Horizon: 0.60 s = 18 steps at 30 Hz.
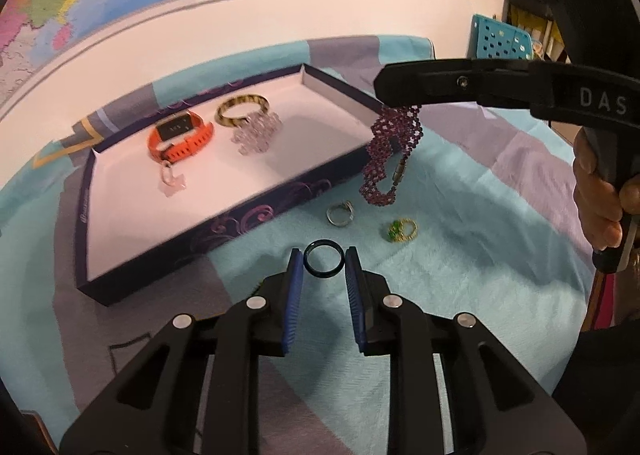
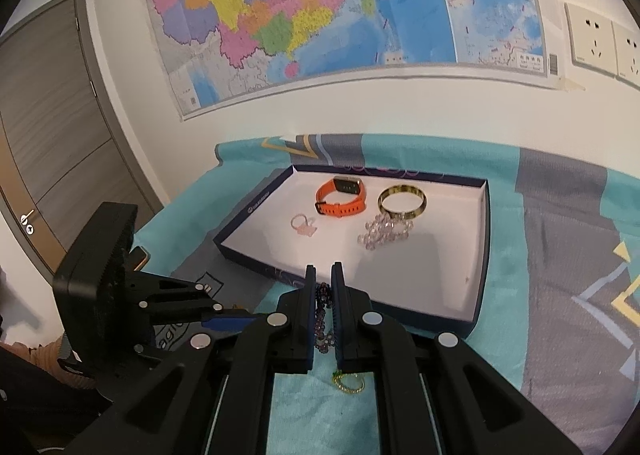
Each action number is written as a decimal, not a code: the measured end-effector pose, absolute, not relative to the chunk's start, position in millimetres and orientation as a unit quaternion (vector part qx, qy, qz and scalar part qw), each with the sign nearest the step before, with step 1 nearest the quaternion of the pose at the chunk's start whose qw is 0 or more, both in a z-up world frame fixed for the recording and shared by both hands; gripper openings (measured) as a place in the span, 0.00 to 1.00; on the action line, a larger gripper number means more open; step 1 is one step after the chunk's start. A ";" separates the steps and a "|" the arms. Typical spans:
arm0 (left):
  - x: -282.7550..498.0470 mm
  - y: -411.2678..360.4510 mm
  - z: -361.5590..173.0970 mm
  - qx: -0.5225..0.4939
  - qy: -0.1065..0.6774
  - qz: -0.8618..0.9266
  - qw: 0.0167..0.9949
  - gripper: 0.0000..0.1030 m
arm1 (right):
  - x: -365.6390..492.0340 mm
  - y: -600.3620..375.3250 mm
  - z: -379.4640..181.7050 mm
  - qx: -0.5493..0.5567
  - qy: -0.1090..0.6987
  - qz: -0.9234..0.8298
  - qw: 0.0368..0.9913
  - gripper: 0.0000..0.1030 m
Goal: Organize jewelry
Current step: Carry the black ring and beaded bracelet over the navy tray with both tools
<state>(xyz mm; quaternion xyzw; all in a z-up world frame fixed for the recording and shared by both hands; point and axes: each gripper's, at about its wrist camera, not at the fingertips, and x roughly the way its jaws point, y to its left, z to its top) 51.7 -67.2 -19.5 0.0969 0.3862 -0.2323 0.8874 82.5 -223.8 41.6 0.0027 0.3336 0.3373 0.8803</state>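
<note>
A dark ring (image 1: 324, 259) sits between the tips of my left gripper (image 1: 323, 257), and the blue pads (image 1: 295, 275) touch its two sides just above the teal cloth. My right gripper (image 1: 386, 89) (image 2: 324, 275) is shut on a purple beaded bracelet (image 1: 390, 151) (image 2: 322, 309), which dangles by the tray's near right corner. The dark-blue tray (image 1: 160, 239) (image 2: 440, 255) holds an orange watch (image 1: 180, 135) (image 2: 340, 197), a gold bangle (image 1: 242, 109) (image 2: 402, 201), a clear bead bracelet (image 1: 256, 133) (image 2: 384, 233) and a pink ring (image 1: 172, 179) (image 2: 302, 225).
A silver ring (image 1: 340, 213) and a gold ring with a green stone (image 1: 402, 230) (image 2: 348, 381) lie on the cloth in front of the tray. A person's hand (image 1: 600, 191) holds the right gripper's handle. A map-covered wall stands behind, with a door (image 2: 48, 159) at left.
</note>
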 end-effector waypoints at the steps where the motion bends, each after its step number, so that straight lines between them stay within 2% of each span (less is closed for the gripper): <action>1: 51.4 -65.9 -17.2 0.094 0.384 -0.232 0.889 0.21 | 83.0 -223.4 43.3 0.002 0.332 0.337 0.881 0.06; 18: 75.2 -44.0 10.6 0.075 0.356 -0.201 0.909 0.21 | 103.9 -211.9 60.2 -0.005 0.309 0.336 0.890 0.06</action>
